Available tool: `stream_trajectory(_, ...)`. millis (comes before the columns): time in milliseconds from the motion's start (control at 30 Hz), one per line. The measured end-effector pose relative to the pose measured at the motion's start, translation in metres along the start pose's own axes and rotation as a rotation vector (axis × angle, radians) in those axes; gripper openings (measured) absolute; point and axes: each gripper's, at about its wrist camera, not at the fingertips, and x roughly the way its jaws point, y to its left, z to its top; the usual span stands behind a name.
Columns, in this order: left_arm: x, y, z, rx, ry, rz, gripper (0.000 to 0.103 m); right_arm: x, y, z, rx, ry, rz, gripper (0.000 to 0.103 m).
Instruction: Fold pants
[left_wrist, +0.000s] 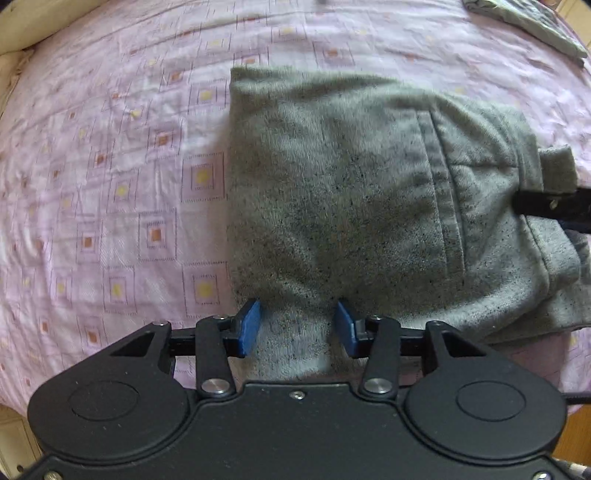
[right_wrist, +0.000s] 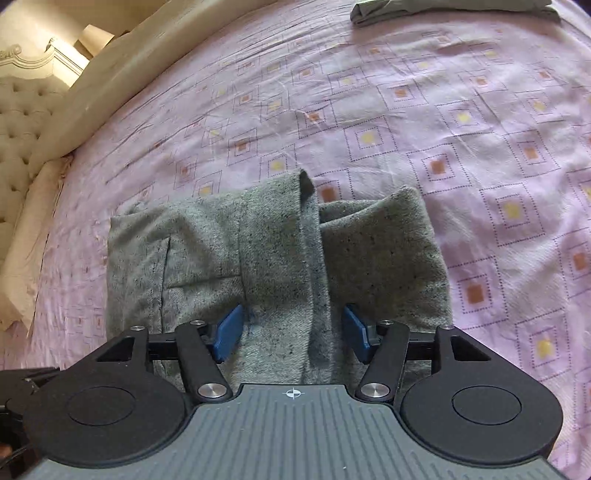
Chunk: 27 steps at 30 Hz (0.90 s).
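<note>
headboard (right_wrist: 22, 122): far left in right wrist view, cream, tufted; cream bolster edge beside it.
bedsheet (left_wrist: 110, 184): pink, printed with dotted squares with yellow or orange centres; covers the bed, wrinkled.
pants (left_wrist: 351, 206): grey speckled knit, folded into a compact stack, lying flat on the bedsheet about mid-bed. Slanted pocket seam faces up. In right wrist view a folded band runs up the middle of the stack, a second layer sticks out to its right.
left gripper (left_wrist: 297, 326): points down at the near edge of the pants. Blue pads apart, a raised tuck of grey fabric between them; pads at the fabric's sides, not pinching it as far as the view shows.
right gripper (right_wrist: 291, 328): over the near edge of the pants, astride the centre band. Blue pads spread wide, fabric lies between and under them, no clamp visible. From the left wrist view its black finger shows at the right edge by a cuff-like flap.
second garment (right_wrist: 450, 9): grey-green folded cloth at the far edge of the bed, well apart from the pants.
markings: no readable text or brand anywhere; only a white crosshair mark (right_wrist: 293, 394) on the right gripper's ribbed grey body.
</note>
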Motion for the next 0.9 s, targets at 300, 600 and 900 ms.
stream_trajectory(300, -0.052, 0.056, -0.010, -0.043, -0.160, 0.085, 0.054, -0.082, 0.069, -0.009, -0.203, -0.156, -0.007, 0.010)
stream_trajectory(600, -0.050, 0.054, 0.008, -0.044, -0.163, 0.035, 0.061, -0.061, 0.004, -0.026, -0.126, -0.041, -0.327, 0.017)
stream_trajectory(900, -0.050, -0.015, 0.047, 0.113, -0.236, 0.025, 0.068, -0.079, 0.041, -0.011, -0.230, -0.243, -0.310, 0.034)
